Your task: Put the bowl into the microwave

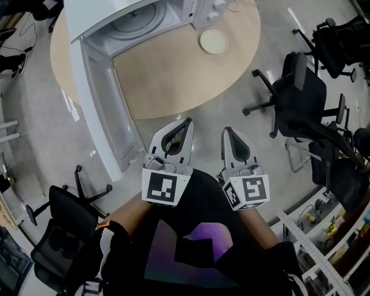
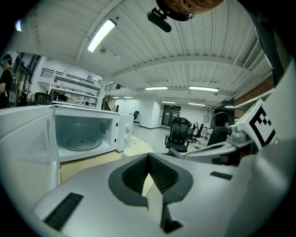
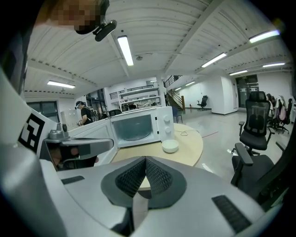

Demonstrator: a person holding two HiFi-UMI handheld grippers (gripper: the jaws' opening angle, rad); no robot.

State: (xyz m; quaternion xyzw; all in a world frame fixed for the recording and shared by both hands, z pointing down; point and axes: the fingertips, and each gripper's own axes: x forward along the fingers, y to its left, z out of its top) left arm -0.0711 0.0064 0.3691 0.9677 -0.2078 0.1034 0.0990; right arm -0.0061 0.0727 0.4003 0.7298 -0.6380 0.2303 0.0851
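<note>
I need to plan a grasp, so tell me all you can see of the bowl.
The bowl is small, round and shallow, plain off-white with a smooth look. It stands upright and looks empty. It rests on the round wooden table, just in front of the control side of the open microwave, apart from it. Nothing else touches it.

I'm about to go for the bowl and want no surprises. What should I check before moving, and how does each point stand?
1. Microwave door open: ok.
2. Cavity free of other items: ok.
3. Bowl upright on the table, beside the microwave: ok.
4. Left tongs empty: ok, shut on nothing.
5. Right tongs open for the bowl: not ok, shut.
6. Tongs near the bowl: not ok, both short of the table.
</note>
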